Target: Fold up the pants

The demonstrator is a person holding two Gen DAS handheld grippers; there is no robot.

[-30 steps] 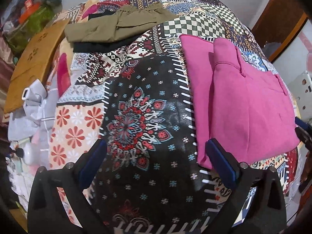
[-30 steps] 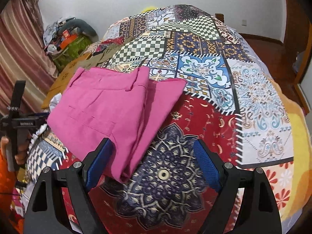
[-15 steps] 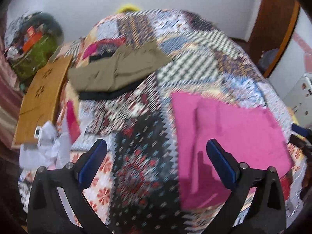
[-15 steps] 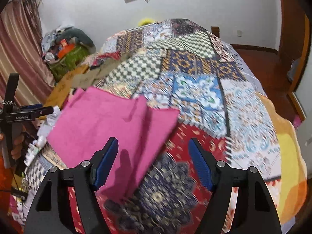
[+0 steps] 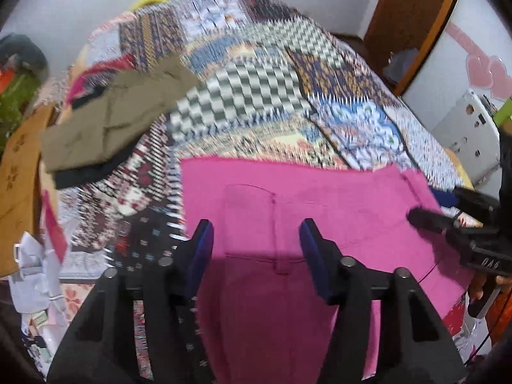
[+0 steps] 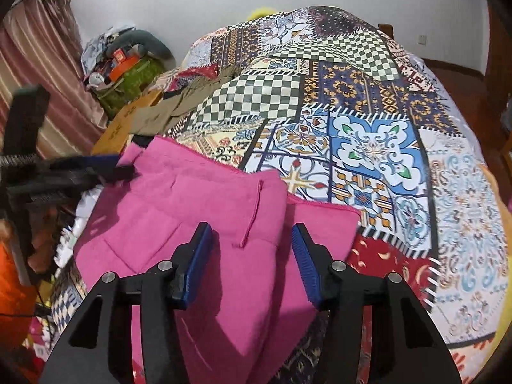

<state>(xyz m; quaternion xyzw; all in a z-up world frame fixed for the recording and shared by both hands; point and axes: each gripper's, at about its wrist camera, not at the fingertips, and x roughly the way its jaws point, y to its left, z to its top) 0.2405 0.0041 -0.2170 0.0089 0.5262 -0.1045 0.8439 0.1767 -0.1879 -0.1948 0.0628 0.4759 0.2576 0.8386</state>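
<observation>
Folded pink pants [image 5: 313, 211] lie flat on the patchwork bed cover [image 5: 262, 102]; they also show in the right wrist view [image 6: 198, 211]. My left gripper [image 5: 256, 249] is open over the near part of the pants, jaws apart with nothing between them. My right gripper [image 6: 252, 256] is open over the pants' other side, near a fold edge. The right gripper also shows at the right edge of the left wrist view [image 5: 448, 217], and the left gripper shows at the left of the right wrist view [image 6: 96, 169], at the pants' far corner.
A folded olive garment [image 5: 108, 121] on a black one lies at the bed's far left. A wooden board [image 5: 16, 185] and a pile of bags [image 6: 128, 57] stand left of the bed. A white appliance [image 5: 470, 140] and wooden door frame [image 5: 406, 22] are at the right.
Both grippers have moved in over the pink pants and their jaws have narrowed, still open. The pants lie as before.
</observation>
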